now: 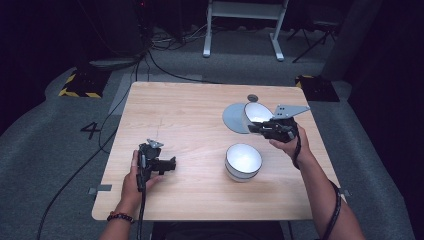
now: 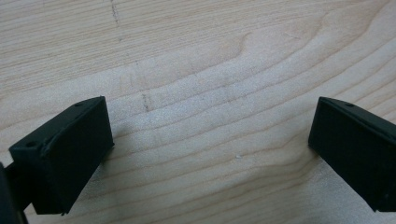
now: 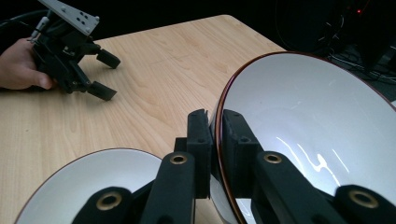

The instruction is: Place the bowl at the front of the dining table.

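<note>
The white bowl (image 3: 308, 126) with the dark red rim hangs tilted in my right tongs (image 3: 214, 135), lifted off the tabletop (image 1: 190, 115) over the grey round plate (image 1: 232, 119) at the far right. The tongs are pinched tight on its wall, one pad inside and one outside, right at the rim. A second white bowl (image 1: 243, 161) sits upright nearer me, just below and in front of the held one; stacking the held bowl into it looks like the step in hand, so I judge it is about halfway along.

To do it well, I should level the bowl before lowering, since a rim grip on one side lets it swing and the glaze is slick. I want it centred over the lower bowl, then eased down until the base seats, and only then let the pads part. Coming in tilted could clip the two rims and knock the lower bowl aside.

My left tongs (image 1: 170, 164) rest low over bare wood at the near left, jaws spread wide with nothing between them, well apart from both bowls and free to steady the lower one if needed
</note>
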`<state>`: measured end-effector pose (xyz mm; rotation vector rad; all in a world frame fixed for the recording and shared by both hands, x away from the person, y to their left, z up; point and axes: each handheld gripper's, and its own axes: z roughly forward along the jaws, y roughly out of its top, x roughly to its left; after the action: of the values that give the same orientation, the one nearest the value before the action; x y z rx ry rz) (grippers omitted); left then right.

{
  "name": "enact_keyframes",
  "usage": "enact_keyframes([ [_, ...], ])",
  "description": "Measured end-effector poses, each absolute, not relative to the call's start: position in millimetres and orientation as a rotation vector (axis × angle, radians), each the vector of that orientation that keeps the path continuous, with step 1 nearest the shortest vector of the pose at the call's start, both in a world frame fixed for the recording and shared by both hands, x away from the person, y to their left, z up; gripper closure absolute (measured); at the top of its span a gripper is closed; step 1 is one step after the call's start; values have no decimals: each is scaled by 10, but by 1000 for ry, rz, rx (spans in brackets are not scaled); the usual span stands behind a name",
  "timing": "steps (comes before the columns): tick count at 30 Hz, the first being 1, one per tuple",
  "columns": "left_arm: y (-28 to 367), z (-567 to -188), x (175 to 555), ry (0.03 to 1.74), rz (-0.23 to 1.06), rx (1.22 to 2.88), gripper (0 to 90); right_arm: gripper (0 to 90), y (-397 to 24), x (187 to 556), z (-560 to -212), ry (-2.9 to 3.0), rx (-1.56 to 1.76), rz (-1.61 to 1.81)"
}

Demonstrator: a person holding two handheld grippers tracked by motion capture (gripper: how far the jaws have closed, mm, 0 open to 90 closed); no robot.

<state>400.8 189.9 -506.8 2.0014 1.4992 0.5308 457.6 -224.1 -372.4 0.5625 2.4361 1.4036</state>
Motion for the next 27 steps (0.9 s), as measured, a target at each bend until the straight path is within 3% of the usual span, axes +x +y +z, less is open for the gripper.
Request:
enact_keyframes([
  [27, 1899, -5068, 4008, 1499, 531, 2002, 0, 822, -2195, 5010, -3820, 2419, 651, 1315],
])
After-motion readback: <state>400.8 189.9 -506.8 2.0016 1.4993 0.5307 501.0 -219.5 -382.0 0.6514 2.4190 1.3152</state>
